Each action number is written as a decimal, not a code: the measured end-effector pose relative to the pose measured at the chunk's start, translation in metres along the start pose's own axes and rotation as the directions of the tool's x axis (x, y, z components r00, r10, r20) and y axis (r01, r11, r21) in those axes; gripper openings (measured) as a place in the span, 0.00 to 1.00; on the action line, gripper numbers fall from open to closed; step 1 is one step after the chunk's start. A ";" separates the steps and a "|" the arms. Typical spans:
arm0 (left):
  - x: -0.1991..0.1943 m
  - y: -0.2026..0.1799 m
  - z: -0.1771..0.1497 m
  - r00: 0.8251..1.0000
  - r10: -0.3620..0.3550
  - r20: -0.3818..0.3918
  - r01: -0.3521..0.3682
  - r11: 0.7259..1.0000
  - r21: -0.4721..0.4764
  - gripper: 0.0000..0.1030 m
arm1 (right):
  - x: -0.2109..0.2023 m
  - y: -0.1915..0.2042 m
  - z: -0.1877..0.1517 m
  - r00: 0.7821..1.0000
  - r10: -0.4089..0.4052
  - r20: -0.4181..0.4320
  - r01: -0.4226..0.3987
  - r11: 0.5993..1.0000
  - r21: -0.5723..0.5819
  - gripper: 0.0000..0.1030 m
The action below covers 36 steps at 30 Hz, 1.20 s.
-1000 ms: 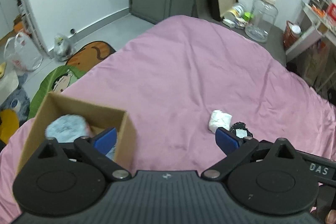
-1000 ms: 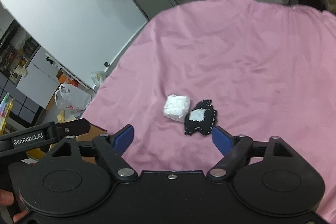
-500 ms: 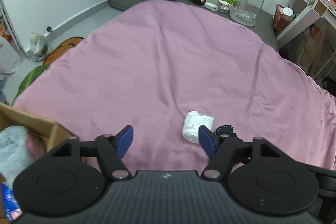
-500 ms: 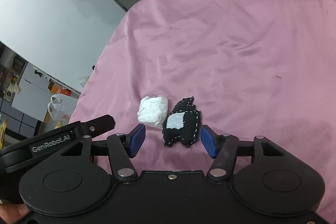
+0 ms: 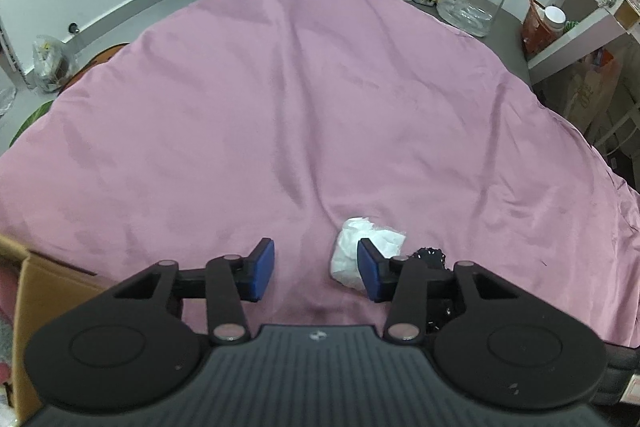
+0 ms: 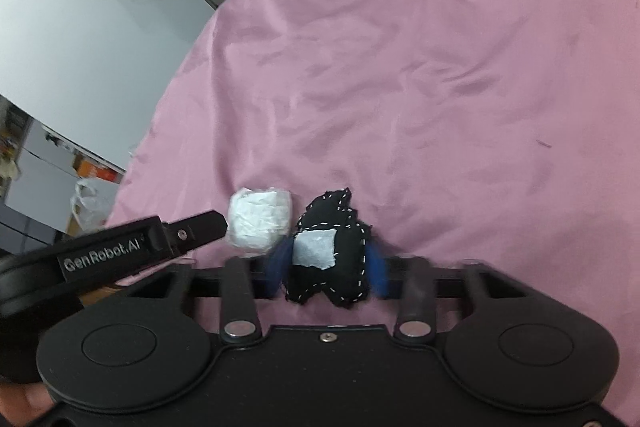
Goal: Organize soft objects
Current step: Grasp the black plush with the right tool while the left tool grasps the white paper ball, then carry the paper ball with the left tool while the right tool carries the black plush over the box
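On the pink sheet (image 6: 460, 67) right in front of me sit the two soft bits: a crumpled white wad (image 6: 260, 219) and, just beside it, a black plush (image 6: 332, 255) with white stitching round the edge and a pale patch on its face.

Compared with a second ago, both grippers have dropped in close and their jaws have just been closing. The box (image 5: 44, 291), which filled the lower left of the left view back then, is now only a cardboard edge at the corner.

My right gripper (image 6: 330, 263) points steeply down with the plush between its blue pads (image 6: 280, 263); they're blurred, so I can't tell if they're actually pressing on it. My left gripper (image 5: 316, 269) also tilts down, jaws partly closed on nothing, with the wad just past its right pad (image 5: 370, 273). In the right view its finger tip reaches the wad's left side.
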<state>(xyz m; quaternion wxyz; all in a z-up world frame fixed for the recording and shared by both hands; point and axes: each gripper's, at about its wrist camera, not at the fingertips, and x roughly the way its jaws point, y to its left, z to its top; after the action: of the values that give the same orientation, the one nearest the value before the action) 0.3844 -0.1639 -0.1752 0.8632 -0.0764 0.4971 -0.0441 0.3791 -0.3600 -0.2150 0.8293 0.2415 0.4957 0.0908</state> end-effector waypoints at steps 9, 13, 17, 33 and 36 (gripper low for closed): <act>0.016 -0.023 -0.001 0.998 -0.059 -0.031 0.060 0.997 0.048 0.45 | -0.019 -0.014 0.004 0.998 -0.049 0.048 0.047 0.998 0.043 0.29; 0.022 -0.030 -0.001 0.996 -0.077 -0.038 0.079 0.995 0.053 0.46 | -0.023 -0.020 0.003 0.995 -0.076 0.065 0.072 0.996 0.059 0.29; 0.033 -0.031 -0.004 0.991 -0.096 -0.091 0.099 0.995 0.030 0.45 | -0.024 -0.023 0.004 0.993 -0.090 0.072 0.085 0.994 0.068 0.29; -0.040 0.002 -0.006 0.999 -0.048 -0.008 0.048 0.999 0.011 0.36 | -0.038 -0.008 -0.001 0.994 -0.075 0.078 0.073 0.997 0.021 0.29; -0.059 0.012 -0.011 0.999 -0.040 -0.003 0.040 0.999 0.013 0.36 | -0.048 0.001 -0.005 0.994 -0.066 0.084 0.065 0.998 0.012 0.29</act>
<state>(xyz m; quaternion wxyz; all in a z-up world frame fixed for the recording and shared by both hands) 0.3448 -0.1445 -0.1325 0.8620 -0.0806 0.4961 -0.0650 0.3516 -0.3765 -0.1790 0.8509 0.2327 0.4683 0.0509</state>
